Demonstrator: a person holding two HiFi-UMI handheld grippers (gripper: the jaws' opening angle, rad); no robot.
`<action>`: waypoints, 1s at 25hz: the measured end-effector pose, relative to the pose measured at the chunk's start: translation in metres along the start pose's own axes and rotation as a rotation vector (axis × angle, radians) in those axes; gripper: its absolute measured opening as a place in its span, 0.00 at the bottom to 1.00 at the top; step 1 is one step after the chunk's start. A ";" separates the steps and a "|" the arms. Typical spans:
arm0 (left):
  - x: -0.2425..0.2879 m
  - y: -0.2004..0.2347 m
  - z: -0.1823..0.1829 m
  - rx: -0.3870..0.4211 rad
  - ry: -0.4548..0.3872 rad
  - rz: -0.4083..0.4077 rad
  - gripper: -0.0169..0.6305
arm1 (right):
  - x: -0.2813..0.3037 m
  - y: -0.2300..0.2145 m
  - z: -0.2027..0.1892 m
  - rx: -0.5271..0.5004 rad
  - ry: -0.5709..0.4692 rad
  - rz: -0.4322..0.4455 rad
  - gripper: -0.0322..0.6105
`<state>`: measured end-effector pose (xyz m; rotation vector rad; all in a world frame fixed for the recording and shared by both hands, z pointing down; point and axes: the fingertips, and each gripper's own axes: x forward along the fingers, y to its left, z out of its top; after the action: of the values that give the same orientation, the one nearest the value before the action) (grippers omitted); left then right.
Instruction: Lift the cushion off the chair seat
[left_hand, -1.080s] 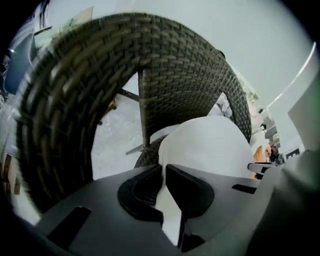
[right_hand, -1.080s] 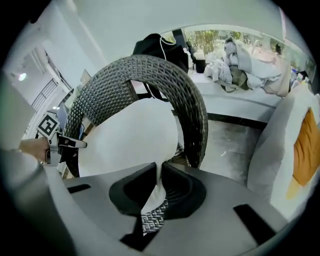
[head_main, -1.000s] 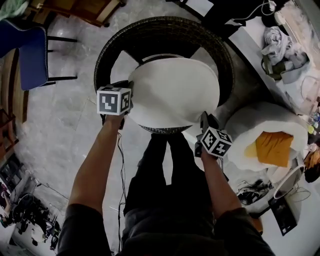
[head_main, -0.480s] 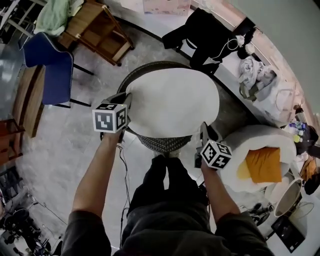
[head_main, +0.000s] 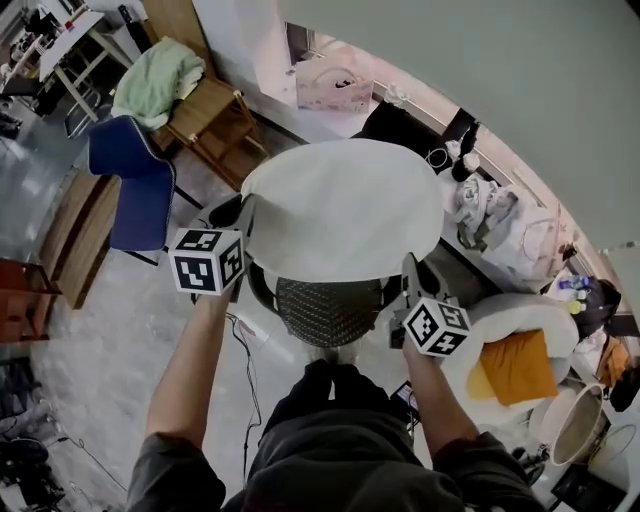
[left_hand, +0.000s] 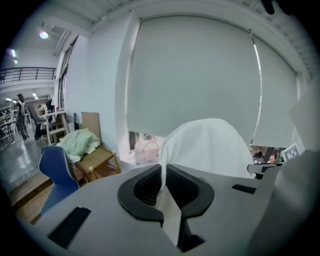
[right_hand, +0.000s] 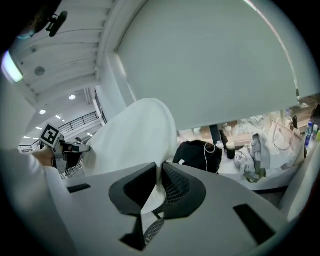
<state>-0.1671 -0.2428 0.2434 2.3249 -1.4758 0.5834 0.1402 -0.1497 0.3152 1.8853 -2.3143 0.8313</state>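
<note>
The round white cushion (head_main: 345, 205) hangs in the air, spread nearly flat between the two grippers and well clear of the dark wicker chair (head_main: 325, 310), whose woven seat and rim show directly beneath it. The left gripper (head_main: 243, 215) has its jaws pinched together on the cushion's left edge; seen along its jaws, a fold of white fabric is squeezed between the black pads and the rest of the cushion billows up beyond them. The right gripper (head_main: 408, 268) is clamped the same way on the near right edge, a thin flap of the fabric caught between its pads. Both of the person's forearms reach up and forward, with the dark-trousered legs just behind the chair. Off to the left stands a blue chair (head_main: 130, 180), and beyond it a wooden bench (head_main: 215, 120) with a green cloth (head_main: 155, 80) heaped on it. A pink bag (head_main: 335, 88) sits by the far wall under a pale blind (left_hand: 200, 75). To the right, an orange pillow (head_main: 515, 365) lies on a white beanbag (head_main: 520, 315).
</note>
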 end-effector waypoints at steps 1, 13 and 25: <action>-0.009 -0.001 0.016 0.013 -0.028 0.006 0.08 | -0.004 0.006 0.016 -0.010 -0.028 0.008 0.11; -0.102 -0.013 0.161 0.107 -0.321 0.037 0.08 | -0.054 0.062 0.156 -0.130 -0.289 0.089 0.11; -0.151 -0.032 0.260 0.186 -0.504 0.028 0.08 | -0.083 0.086 0.244 -0.161 -0.463 0.117 0.11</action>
<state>-0.1529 -0.2361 -0.0583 2.7403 -1.7248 0.1422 0.1542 -0.1694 0.0443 2.0588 -2.6674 0.2115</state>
